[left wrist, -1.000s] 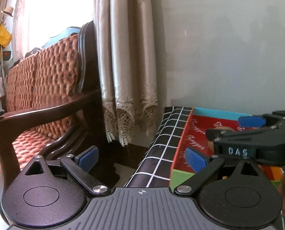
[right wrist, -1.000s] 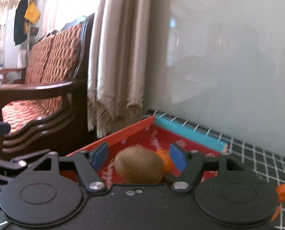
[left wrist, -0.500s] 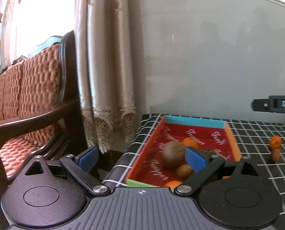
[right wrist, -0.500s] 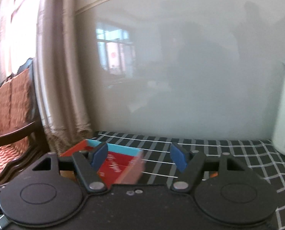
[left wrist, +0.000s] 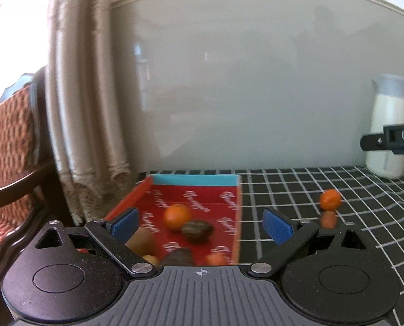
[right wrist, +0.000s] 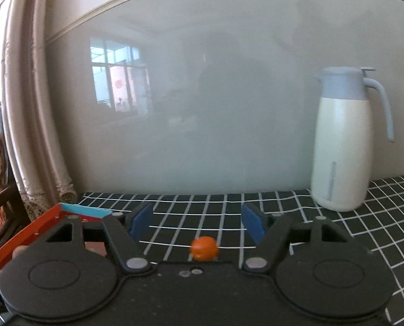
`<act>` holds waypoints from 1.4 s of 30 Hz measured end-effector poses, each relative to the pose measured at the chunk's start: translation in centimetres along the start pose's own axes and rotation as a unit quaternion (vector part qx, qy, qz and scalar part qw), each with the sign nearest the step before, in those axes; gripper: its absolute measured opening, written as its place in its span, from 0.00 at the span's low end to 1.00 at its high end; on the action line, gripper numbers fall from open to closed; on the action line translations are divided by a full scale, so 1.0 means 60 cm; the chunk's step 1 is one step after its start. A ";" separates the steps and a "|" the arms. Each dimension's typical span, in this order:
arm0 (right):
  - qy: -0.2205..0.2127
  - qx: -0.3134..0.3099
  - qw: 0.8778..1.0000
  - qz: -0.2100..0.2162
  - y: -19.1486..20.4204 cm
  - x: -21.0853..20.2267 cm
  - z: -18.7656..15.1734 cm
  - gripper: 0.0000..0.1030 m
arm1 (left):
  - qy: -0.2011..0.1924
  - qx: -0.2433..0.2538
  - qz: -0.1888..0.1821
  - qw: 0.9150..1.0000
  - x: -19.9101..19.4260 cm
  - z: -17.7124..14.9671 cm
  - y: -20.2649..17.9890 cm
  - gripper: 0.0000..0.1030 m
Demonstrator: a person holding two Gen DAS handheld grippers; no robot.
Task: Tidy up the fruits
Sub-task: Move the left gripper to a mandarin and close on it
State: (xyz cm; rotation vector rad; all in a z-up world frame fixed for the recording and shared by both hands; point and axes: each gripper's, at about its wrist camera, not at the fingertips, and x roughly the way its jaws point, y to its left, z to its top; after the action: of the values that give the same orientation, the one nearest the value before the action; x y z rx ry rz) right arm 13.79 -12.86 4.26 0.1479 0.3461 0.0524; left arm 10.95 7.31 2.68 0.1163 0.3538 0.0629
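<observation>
1. Now, L wrist view: we see the left gripper [left wrist: 202,224] w/ its blue fingers [left wrist: 277,226] spread apart, nothing between the pads. Beyond them sits the red box [left wrist: 230,218] w/ a teal far wall, near the left edge of the checked surface [left wrist: 289,187]. Inside the box: an orange [left wrist: 177,216], a dark brown fruit [left wrist: 196,231] touching it, a kiwi [left wrist: 141,241] by the left finger, plus a few more pieces low down, too hidden to tell. A lone tangerine [left wrist: 329,199] lies on the surface right of the box, well apart from it. A white jug [left wrist: 389,127] stands at the far right by the wall. A black bar of the other gripper crosses in front of the jug. Curtain [left wrist: 85,108] and a woven chair [left wrist: 9,141] on the left.

2. R wrist view: the right gripper [right wrist: 198,221] has its fingers [right wrist: 252,224] apart too, empty. The tangerine [right wrist: 204,248] lies on the surface [right wrist: 202,209] between the finger arms, close to the gripper body, touching neither pad. The box corner [right wrist: 66,210] shows at lower left; the jug [right wrist: 343,141] stands upright at right, against the grey wall panel [right wrist: 202,95].
</observation>
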 end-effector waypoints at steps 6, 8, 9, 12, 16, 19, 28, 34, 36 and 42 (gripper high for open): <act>0.007 0.008 1.000 -0.012 -0.039 -0.006 -0.008 0.70 | -0.001 0.018 -0.034 0.999 0.009 0.004 -0.067 0.94; 0.009 0.009 1.000 -0.015 -0.051 -0.009 -0.011 0.70 | 0.000 0.025 -0.045 0.999 0.015 0.005 -0.091 0.94; 0.010 0.010 1.000 -0.017 -0.057 -0.009 -0.012 0.70 | -0.001 0.029 -0.051 0.998 0.017 0.006 -0.103 0.94; 0.013 0.016 1.000 -0.022 -0.074 -0.012 -0.015 0.70 | -0.002 0.037 -0.066 0.997 0.020 0.007 -0.135 0.94; 0.017 0.022 0.999 -0.028 -0.094 -0.014 -0.022 0.70 | 0.001 0.044 -0.087 0.995 0.034 0.007 -0.177 0.94; 0.023 0.027 0.999 -0.032 -0.109 -0.011 -0.028 0.70 | 0.005 0.055 -0.096 0.994 0.051 0.010 -0.208 0.94; 0.027 0.059 0.996 -0.057 -0.158 0.010 -0.036 0.71 | 0.020 0.042 -0.098 0.994 0.107 0.026 -0.263 0.94; 0.033 0.060 0.996 -0.059 -0.167 0.028 -0.039 0.71 | 0.037 0.042 -0.096 0.994 0.148 0.028 -0.290 0.93; 0.038 0.060 0.996 -0.061 -0.172 0.033 -0.042 0.71 | 0.041 0.037 -0.094 0.994 0.162 0.028 -0.296 0.93; 0.044 0.073 0.994 -0.069 -0.196 0.043 -0.043 0.71 | 0.068 0.039 -0.094 0.993 0.204 0.020 -0.316 0.83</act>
State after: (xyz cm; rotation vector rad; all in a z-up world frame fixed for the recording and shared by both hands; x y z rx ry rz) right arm 15.67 -23.91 -0.79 0.2667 0.4474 -0.1028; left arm 23.59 -10.61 -2.72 0.1565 0.5020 -0.1294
